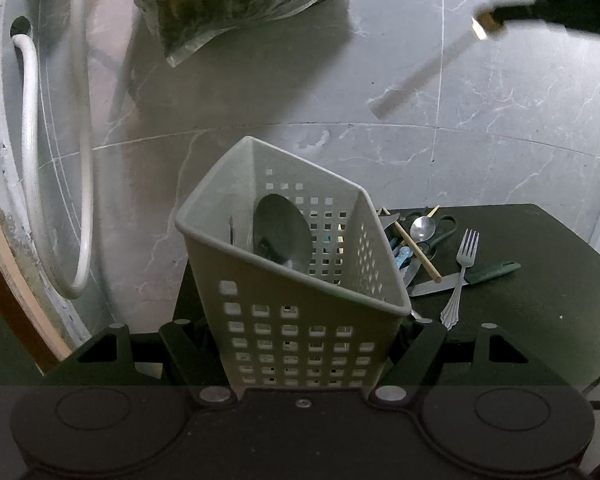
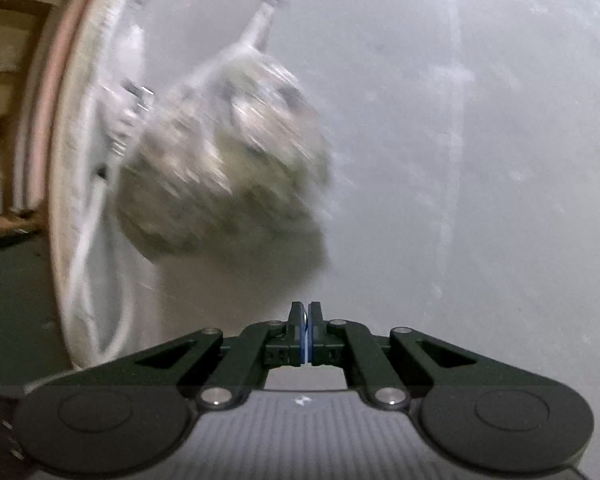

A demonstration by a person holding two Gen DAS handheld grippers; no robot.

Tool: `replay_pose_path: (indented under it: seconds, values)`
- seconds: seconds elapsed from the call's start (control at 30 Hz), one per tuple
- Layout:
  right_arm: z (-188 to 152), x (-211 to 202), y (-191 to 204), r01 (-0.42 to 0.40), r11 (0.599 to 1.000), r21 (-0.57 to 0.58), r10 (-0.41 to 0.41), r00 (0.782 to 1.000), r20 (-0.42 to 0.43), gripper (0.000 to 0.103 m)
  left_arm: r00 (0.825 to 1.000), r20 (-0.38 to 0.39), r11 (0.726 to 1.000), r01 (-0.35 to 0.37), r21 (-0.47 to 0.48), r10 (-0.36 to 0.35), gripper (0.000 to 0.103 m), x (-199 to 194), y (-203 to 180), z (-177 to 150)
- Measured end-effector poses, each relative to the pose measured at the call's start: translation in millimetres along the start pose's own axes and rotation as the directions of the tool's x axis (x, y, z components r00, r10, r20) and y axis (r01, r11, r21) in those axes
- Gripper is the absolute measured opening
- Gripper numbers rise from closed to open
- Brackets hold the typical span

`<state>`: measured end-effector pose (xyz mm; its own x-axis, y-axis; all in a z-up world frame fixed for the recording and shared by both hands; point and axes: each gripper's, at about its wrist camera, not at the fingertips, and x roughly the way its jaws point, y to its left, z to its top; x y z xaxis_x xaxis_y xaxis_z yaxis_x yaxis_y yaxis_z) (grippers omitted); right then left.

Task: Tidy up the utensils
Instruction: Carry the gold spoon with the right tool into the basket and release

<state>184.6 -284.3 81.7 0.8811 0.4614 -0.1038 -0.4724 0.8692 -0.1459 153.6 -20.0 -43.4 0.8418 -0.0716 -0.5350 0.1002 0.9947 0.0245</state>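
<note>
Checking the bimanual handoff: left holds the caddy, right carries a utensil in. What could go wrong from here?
1. The utensil caddy sits tilted in the left gripper; the large spoon inside could slide out.
2. The right gripper pinches only a thin blue part, so the carried utensil may swing or slip.

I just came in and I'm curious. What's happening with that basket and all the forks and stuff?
A person is tidying utensils with two claws. The left claw grips the grey holey basket, tilted above the dark table, with a big spoon already inside. A fork, a green-handled knife, a small spoon and a chopstick still lie on the table. The right claw is shut and raised toward the wall; the left view shows a blurry pale stick hanging from it.
</note>
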Motion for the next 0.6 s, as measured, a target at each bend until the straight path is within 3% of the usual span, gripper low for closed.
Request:
replay_pose_path:
  seconds: [0.13,0.33,0.6]
  values:
    - [18,5,23,-0.11,0.993,-0.031,0.111,0.993,0.043,0.001,1.0,0.002,1.0,-0.001,-0.002,0.001,0.076,0,0,0]
    - [27,21,48,-0.239,0.971,-0.011,0.239,0.971,0.02,0.001,1.0,0.005,1.0,-0.008,-0.012,0.008,0.076,1,0,1]
    - [18,35,46,-0.289,0.951,0.108,0.295,0.955,-0.045,0.001,1.0,0.006,1.0,-0.008,-0.009,0.008,0.076,1,0,1]
